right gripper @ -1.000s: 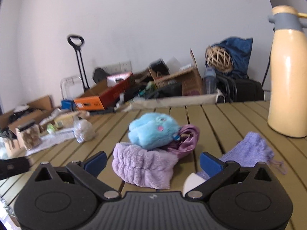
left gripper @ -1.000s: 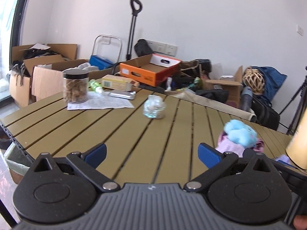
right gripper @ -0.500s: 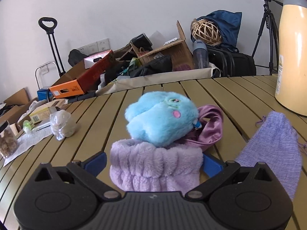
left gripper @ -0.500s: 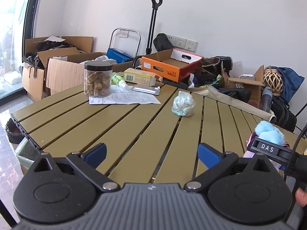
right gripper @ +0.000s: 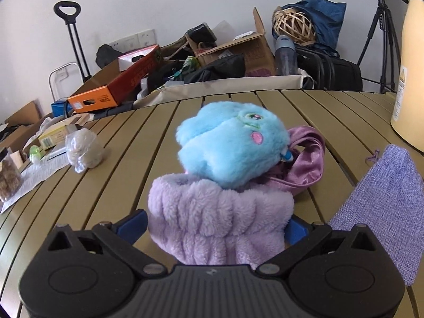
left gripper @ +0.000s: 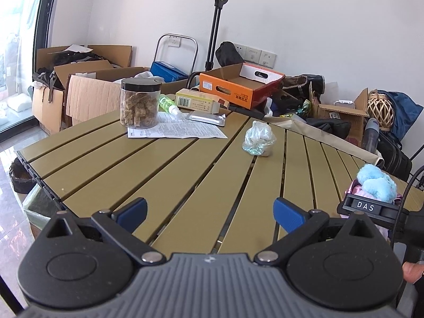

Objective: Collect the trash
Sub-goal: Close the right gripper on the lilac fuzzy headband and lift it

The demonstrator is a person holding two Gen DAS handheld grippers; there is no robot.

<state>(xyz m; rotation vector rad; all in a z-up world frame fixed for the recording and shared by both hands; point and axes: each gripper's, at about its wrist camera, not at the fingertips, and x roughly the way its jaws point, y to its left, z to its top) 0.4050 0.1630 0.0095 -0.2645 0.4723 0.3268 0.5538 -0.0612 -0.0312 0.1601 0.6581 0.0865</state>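
Observation:
A crumpled clear plastic bag (left gripper: 258, 139) lies near the middle of the olive slatted table (left gripper: 148, 169); it also shows in the right wrist view (right gripper: 83, 152) at the left. My left gripper (left gripper: 210, 212) is open and empty above the table's near part, well short of the bag. My right gripper (right gripper: 212, 225) is open, its blue pads on either side of a fluffy purple headband (right gripper: 220, 220); whether they touch it I cannot tell. A blue plush toy (right gripper: 230, 143) rests on the headband and a shiny purple cloth (right gripper: 307, 164).
A jar of snacks (left gripper: 140, 103), a printed paper (left gripper: 175, 132), a foil packet (left gripper: 206, 118), a green bottle (left gripper: 167, 104) and a yellow box (left gripper: 198, 102) sit at the far left. A lilac pouch (right gripper: 381, 209) and cream flask (right gripper: 410, 79) are right. Boxes crowd the floor behind.
The right gripper has moved forward until the purple headband sits between its fingers. The left gripper has shifted so the bag and jar appear closer and more central.

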